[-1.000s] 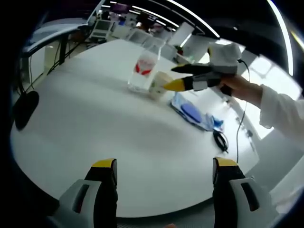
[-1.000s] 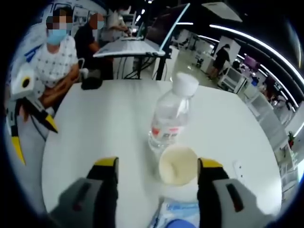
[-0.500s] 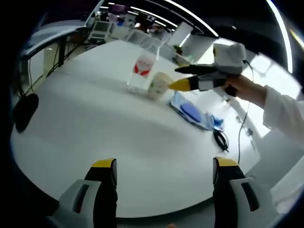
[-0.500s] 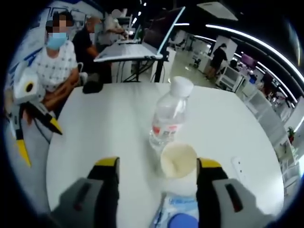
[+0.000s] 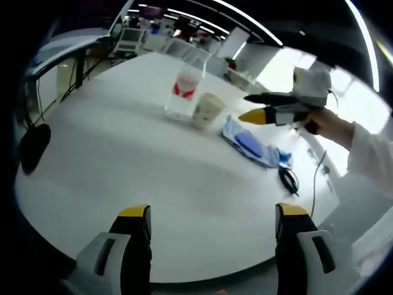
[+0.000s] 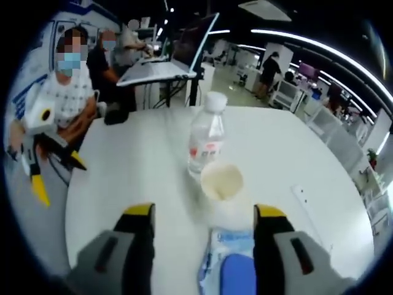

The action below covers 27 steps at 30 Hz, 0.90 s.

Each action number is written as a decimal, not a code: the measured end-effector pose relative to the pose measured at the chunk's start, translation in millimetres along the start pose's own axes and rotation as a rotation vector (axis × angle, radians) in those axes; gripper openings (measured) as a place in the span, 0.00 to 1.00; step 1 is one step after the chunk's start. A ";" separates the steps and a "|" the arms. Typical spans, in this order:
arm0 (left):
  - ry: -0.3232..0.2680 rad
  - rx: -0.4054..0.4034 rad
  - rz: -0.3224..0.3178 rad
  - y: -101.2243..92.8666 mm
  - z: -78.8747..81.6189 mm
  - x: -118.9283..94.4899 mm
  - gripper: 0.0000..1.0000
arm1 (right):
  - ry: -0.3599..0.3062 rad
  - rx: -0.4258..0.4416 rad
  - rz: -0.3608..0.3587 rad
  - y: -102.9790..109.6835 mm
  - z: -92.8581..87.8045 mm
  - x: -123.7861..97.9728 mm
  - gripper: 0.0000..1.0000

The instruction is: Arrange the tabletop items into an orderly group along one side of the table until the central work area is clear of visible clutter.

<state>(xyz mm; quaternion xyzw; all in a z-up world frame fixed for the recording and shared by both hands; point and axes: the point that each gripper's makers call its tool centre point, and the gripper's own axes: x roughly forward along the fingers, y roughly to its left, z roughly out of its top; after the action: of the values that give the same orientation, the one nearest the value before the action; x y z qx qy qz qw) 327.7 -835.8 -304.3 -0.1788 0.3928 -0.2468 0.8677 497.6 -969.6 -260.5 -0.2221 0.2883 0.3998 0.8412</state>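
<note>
- Across the round white desk (image 5: 110, 166) the near and middle stretch lies bare, so by my reckoning the tidying is well on: the items sit bunched toward one edge.
- Up at the far side stands the clear water bottle (image 5: 185, 86), upright, white cap on, red label showing; from the right gripper view it stands just beyond the cup.
- Beside it, touching or nearly so, the pale paper cup (image 5: 207, 110) sits upright and looks empty.
- Next along comes a flat blue-and-white packet (image 5: 249, 144), lying just beside the cup, with the right view looking straight down over it.
- Past the packet a small black coiled cable (image 5: 287, 180) lies near the desk edge, a little apart from the row; that and squaring up the line look like what is left.
- Hovering over the packet end is the right hand-held gripper (image 5: 253, 107), jaws slightly apart, gripping nothing.
- Left hand-held gripper (image 5: 212, 212) hangs at the near edge, jaws wide apart and empty.
- A black object (image 5: 32, 142) rests at the desk's left edge; I cannot tell what it is.
</note>
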 end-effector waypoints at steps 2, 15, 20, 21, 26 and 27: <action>-0.002 0.003 0.002 -0.6 0.4 -0.2 0.80 | -0.002 0.004 -0.006 -1.3 -3.7 -6.0 0.63; 0.013 0.045 0.009 -13.0 6.8 4.2 0.80 | -0.014 0.092 -0.072 -14.4 -45.3 -54.8 0.62; 0.023 0.071 0.005 -19.0 8.4 7.2 0.80 | -0.019 0.133 -0.096 -18.1 -62.3 -74.2 0.62; 0.028 0.078 0.006 -20.8 8.6 7.8 0.80 | -0.018 0.136 -0.100 -18.8 -64.7 -76.8 0.62; 0.044 0.109 0.003 -26.7 10.4 11.2 0.80 | -0.025 0.178 -0.116 -22.6 -79.2 -90.9 0.62; 0.045 0.112 0.003 -27.9 10.9 11.6 0.80 | -0.022 0.188 -0.121 -23.8 -84.2 -94.7 0.62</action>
<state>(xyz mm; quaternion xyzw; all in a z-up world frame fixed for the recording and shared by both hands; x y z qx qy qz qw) 334.7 -863.8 -290.3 -0.1241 0.3979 -0.2710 0.8677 442.1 -1085.9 -256.2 -0.1548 0.3011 0.3221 0.8841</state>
